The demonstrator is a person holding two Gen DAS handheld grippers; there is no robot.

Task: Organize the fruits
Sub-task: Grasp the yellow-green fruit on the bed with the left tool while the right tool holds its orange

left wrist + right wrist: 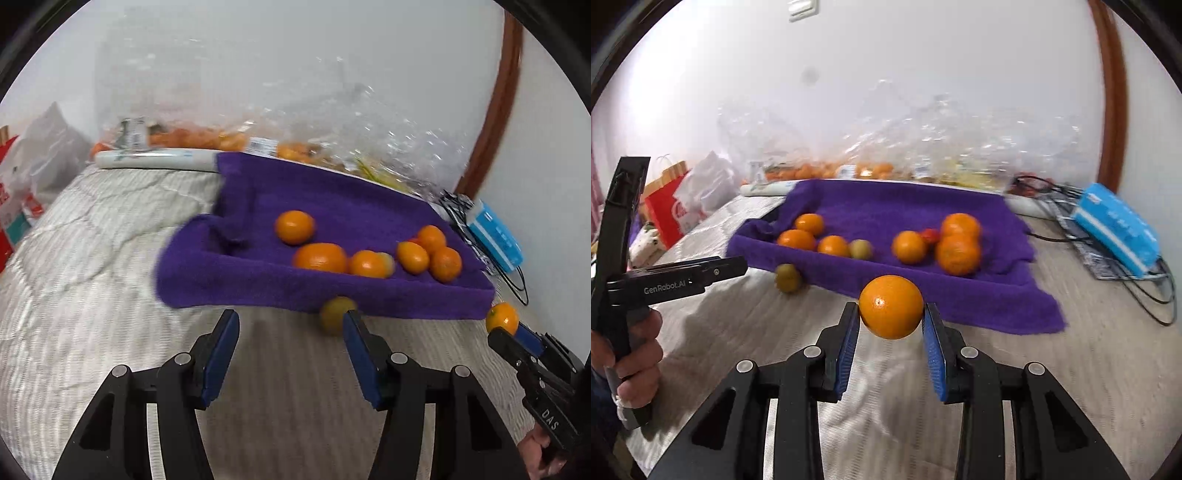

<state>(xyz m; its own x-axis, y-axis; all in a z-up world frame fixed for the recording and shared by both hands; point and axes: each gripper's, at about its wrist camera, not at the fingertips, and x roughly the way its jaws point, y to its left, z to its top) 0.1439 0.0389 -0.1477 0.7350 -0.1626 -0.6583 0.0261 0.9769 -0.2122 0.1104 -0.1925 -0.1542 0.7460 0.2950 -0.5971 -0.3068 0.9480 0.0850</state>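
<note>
Blue packet (1117,225) beside black cables (1160,295); red bag (666,214) far left.

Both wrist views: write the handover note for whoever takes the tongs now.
Right tongs: shut on an orange, held just short of the purple towel.
Left tongs: open, holding nothing.
Done: several oranges lie on the towel.
Left: a blurred greenish fruit sits on the bedspread at the towel's near edge, by the left tongs; place it and the held orange.

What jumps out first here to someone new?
The orange pinched in the right claw, raised just in front of the purple towel. Behind it, a scatter of oranges lies on that towel, and one greenish fruit sits off its near edge, just ahead of the open left claw.
</note>
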